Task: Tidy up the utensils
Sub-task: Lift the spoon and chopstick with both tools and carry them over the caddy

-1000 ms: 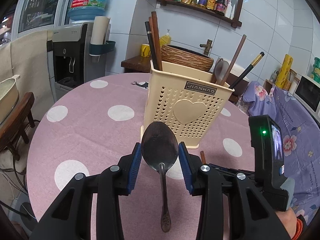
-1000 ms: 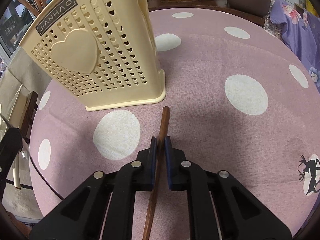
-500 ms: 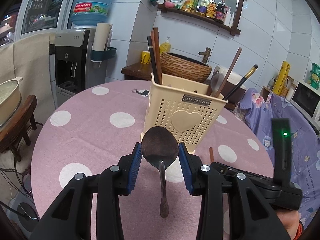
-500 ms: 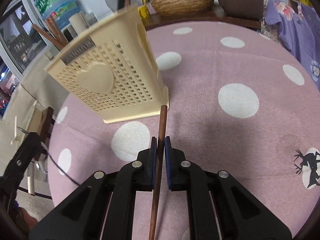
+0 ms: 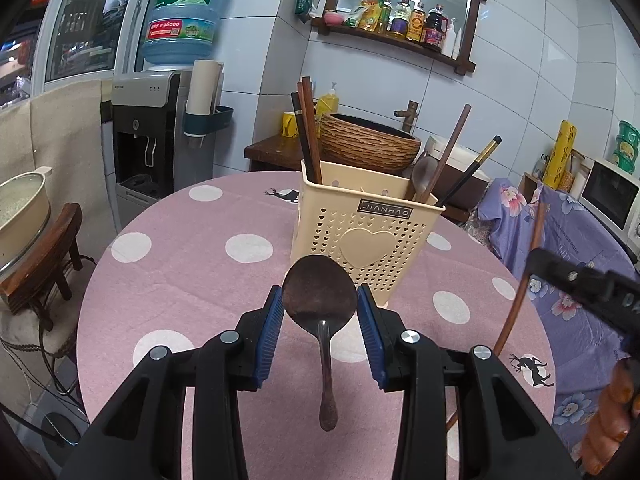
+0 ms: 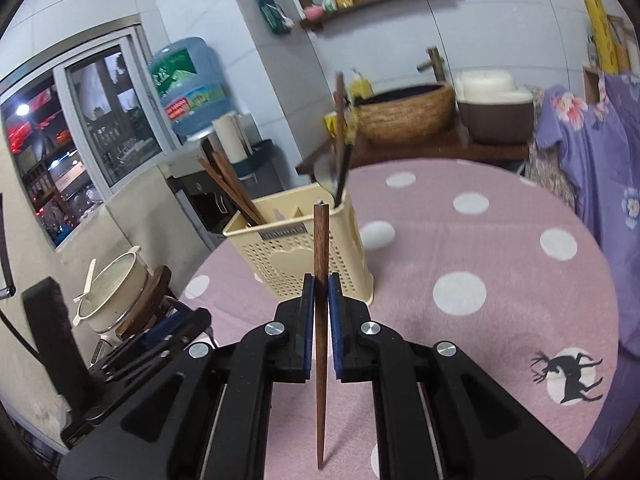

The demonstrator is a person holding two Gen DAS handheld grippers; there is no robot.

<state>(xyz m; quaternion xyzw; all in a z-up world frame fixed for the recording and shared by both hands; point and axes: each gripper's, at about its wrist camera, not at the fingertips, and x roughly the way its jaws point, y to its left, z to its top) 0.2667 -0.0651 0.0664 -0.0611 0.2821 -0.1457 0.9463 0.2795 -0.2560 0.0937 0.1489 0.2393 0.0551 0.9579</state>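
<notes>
My left gripper (image 5: 320, 312) is shut on the bowl of a dark metal spoon (image 5: 320, 298), held above the table with its handle hanging down toward me. My right gripper (image 6: 320, 308) is shut on a brown wooden chopstick (image 6: 320, 248), held upright in the air. That chopstick (image 5: 520, 296) and the right gripper also show at the right of the left wrist view. The cream utensil holder (image 5: 366, 244) stands on the table ahead of both grippers (image 6: 298, 252). It holds chopsticks at its left (image 5: 308, 128) and a spoon and chopsticks at its right (image 5: 424, 172).
The round table wears a pink cloth with white dots (image 5: 192, 264). A water dispenser (image 5: 156, 132) and a pot on a wooden stool (image 5: 20, 216) stand to the left. A woven basket (image 5: 368, 144) sits on a counter behind. A purple floral cloth (image 5: 576, 248) is on the right.
My right gripper lifted the chopstick off the table and swung it upright. My left gripper rose and pulled back a little with the spoon.
</notes>
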